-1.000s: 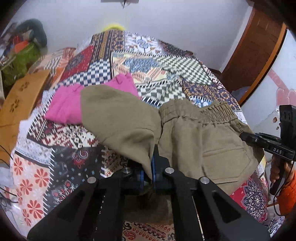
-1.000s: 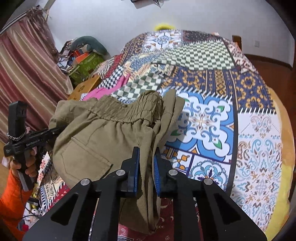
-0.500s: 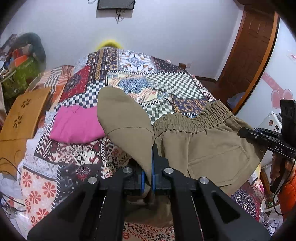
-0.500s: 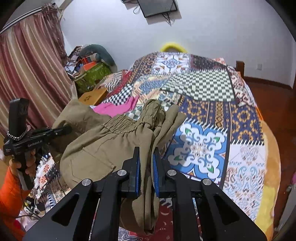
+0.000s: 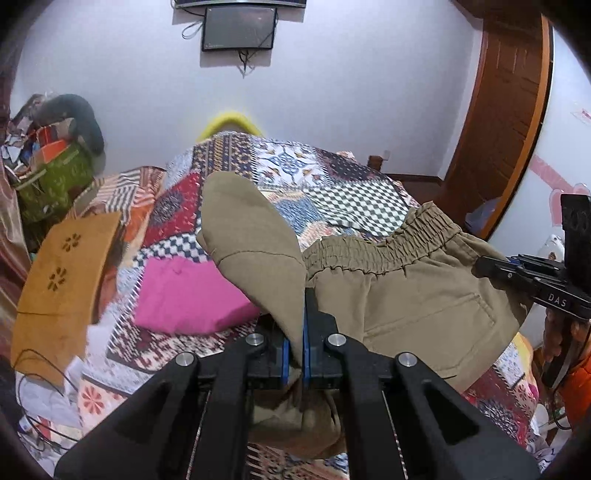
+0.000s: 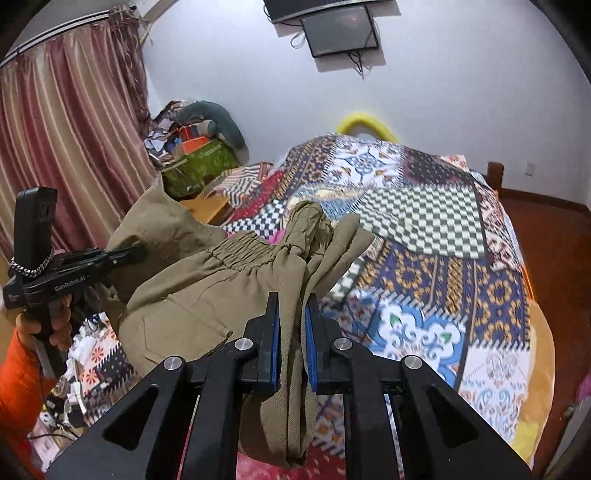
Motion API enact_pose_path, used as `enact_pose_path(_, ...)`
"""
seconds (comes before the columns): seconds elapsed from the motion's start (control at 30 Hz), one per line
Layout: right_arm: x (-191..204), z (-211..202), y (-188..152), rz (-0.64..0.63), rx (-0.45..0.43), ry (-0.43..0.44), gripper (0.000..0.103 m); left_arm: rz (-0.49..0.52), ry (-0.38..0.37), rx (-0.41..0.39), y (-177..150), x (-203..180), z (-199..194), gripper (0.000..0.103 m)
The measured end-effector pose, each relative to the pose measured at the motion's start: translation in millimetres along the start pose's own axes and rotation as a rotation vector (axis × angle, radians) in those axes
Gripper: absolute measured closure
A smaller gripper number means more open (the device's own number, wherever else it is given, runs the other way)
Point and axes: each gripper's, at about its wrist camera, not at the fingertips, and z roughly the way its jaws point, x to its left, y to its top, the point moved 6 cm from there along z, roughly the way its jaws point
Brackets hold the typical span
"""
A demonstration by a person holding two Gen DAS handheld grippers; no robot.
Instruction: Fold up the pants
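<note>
Hanging bunched between tools: khaki pants (image 5: 402, 295), elastic waistband stretched; left tool (image 5: 294, 334) and right tool (image 6: 291, 325) each pinching fabric.

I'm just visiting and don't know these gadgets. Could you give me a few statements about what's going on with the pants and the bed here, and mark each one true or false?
1. Both grippers are clamped on the khaki pants. True: the left gripper and the right gripper each pinch its cloth.
2. The pants lie flat on the quilt. False: they hang lifted between the two grippers.
3. A pink garment lies on the bed. True.
4. The pants have a belt with a buckle. False: the waistband is gathered elastic.
5. The screen on the wall shows a bright picture. False: it is dark.
</note>
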Motion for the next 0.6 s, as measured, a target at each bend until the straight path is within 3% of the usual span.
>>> enact_pose_path(0.6, 37.2, 84.0, 67.0, -0.069, -0.035, 0.047, 0.093, -0.038, 0.109, -0.025, 45.3, 94.6, 45.7, 0.099)
